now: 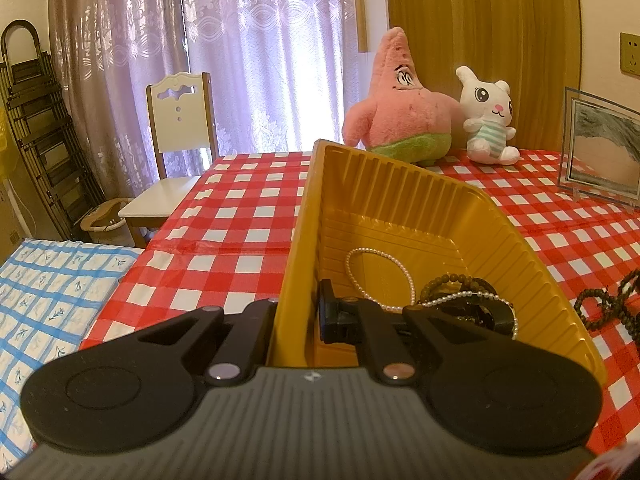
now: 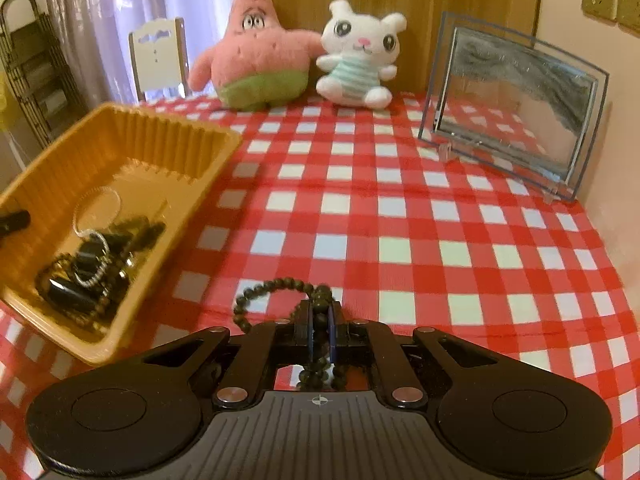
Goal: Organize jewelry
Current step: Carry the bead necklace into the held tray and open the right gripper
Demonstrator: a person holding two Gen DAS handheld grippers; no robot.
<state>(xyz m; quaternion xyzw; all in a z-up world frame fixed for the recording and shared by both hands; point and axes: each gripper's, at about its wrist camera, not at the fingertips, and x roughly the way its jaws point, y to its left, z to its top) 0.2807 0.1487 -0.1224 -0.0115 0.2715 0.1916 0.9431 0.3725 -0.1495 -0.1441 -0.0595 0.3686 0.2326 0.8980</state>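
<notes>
Jewelry sorting on a tabletop (image 2: 400, 216) covered in red-and-white check. Left hand-held gripper (image 1: 298, 312) is clenched on the near wall of a yellow tray (image 1: 400, 200), one finger outside, one inside. Within the tray lie a pearl necklace (image 1: 380, 256) and dark bead bracelets (image 1: 460, 284). Right hand-held gripper (image 2: 320, 320), its jaws just closed, grasps a dark bead strand (image 2: 276, 288), which loops out ahead of the fingers just beside the tray. Two plush toys (image 2: 256, 48) and a glass frame (image 2: 516, 108) stand at the far edge.
</notes>
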